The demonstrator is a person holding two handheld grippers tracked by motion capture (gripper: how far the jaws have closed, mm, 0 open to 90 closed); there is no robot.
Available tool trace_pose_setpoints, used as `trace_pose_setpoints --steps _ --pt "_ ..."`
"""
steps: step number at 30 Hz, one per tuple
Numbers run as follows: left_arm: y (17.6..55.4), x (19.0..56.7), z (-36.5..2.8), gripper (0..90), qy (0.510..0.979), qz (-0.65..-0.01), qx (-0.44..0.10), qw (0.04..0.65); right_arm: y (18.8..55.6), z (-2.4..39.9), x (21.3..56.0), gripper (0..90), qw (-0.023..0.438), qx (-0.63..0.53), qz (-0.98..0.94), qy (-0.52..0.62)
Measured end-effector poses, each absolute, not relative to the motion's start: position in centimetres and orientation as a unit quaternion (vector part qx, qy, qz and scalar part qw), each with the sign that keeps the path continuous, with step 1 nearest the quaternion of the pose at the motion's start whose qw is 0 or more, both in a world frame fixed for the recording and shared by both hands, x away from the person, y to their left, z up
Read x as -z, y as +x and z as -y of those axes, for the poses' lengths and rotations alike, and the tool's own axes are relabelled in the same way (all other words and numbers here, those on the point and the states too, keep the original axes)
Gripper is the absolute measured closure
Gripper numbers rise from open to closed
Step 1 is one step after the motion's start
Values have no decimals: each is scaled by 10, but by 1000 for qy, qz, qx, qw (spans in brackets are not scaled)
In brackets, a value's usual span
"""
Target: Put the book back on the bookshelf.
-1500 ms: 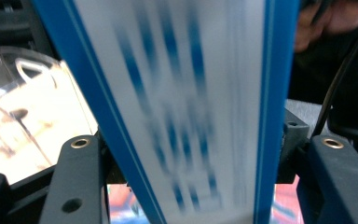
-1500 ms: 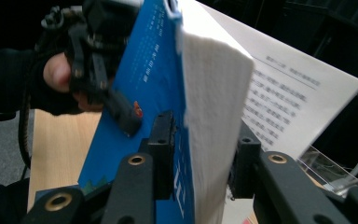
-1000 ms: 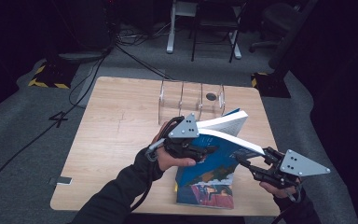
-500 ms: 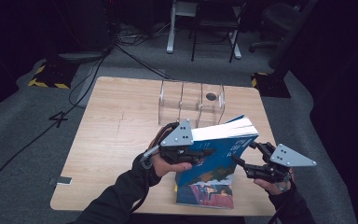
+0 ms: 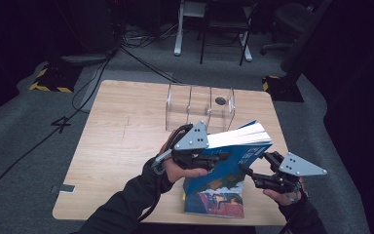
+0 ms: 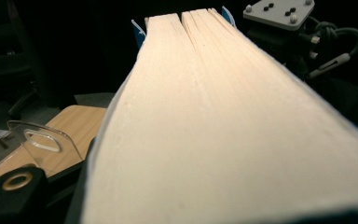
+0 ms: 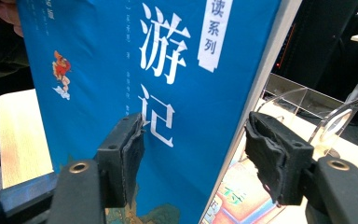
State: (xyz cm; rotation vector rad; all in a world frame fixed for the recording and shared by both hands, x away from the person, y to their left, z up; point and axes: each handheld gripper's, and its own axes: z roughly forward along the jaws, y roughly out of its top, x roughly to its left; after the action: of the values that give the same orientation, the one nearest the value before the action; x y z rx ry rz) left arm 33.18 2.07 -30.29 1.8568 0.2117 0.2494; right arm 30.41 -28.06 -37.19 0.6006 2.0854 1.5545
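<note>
While a second book (image 5: 214,195) lies flat on the table (image 5: 121,136) at the lower centre of the high view, a person holds a blue book (image 5: 243,151) tilted in the air just above it. The left gripper (image 5: 219,157), mid-frame, pinches the raised book at its left end. Its jaws have just been closing on the volume, and its own view looks along the cream page edges (image 6: 214,116). At lower right, the right gripper (image 5: 246,170) has its jaws spread astride the book's near edge. They have just been closing with the book between them. In the right gripper view one pad sits at the blue cover (image 7: 121,56) and the other stands off the pages, so nothing is clamped there yet. Farther back, in the upper centre of the high view, a clear plastic rack (image 5: 199,105) stands on the table.

The step appears to be steadying the lifted book for shelving. The next move likely calls for the right jaws to finish pinching the cover and pages, then both hands carrying the book upright toward a rack slot.
</note>
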Motion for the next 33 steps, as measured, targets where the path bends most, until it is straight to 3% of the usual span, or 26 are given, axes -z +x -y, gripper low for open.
trace_pose_setpoints --steps 12,21,33 --pt "348 298 -18 600 789 -146 -94 590 310 296 379 364 231 -553 -764 239" --pt "354 275 -29 604 788 -165 -150 574 320 311 394 361 222 -532 -772 269" --pt "371 275 -83 605 770 -241 -211 552 330 319 405 361 198 -529 -772 292"
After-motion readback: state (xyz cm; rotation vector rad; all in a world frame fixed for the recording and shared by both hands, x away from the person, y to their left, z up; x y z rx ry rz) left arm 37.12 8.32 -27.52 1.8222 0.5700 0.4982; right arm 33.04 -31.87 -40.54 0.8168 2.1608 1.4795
